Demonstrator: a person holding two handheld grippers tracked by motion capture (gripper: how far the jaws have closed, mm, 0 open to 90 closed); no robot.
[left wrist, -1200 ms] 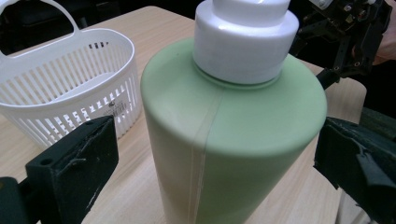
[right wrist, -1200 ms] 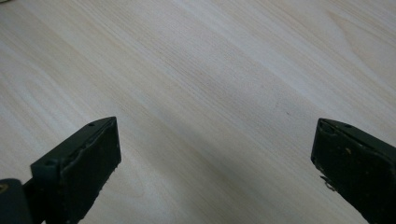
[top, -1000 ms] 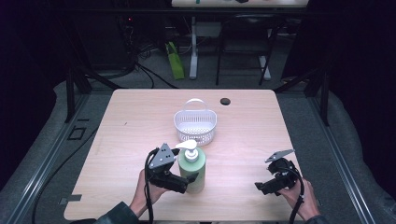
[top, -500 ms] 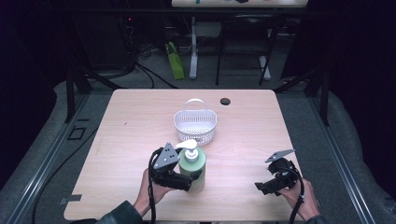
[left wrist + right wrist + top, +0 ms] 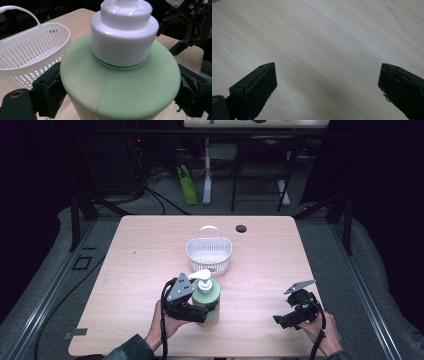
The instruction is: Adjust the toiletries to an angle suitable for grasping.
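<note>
A pale green pump bottle (image 5: 209, 301) with a white pump head stands upright on the wooden table (image 5: 145, 250), near its front edge. My left gripper (image 5: 202, 312) is shut on the bottle (image 5: 120, 82), one black jaw pressed against each side of its body. Just behind the bottle sits a white slotted basket (image 5: 209, 254) with a handle, and it looks empty (image 5: 30, 57). My right gripper (image 5: 286, 319) is held low at the front right, open (image 5: 327, 87) over bare wood with nothing between its jaws.
A small black disc (image 5: 241, 228) lies near the table's far edge. The right gripper (image 5: 190, 22) shows beyond the bottle in the left gripper view. Dark floor, cables and table legs surround the table.
The left gripper and the bottle have barely shifted. The right gripper has stayed where it was.
</note>
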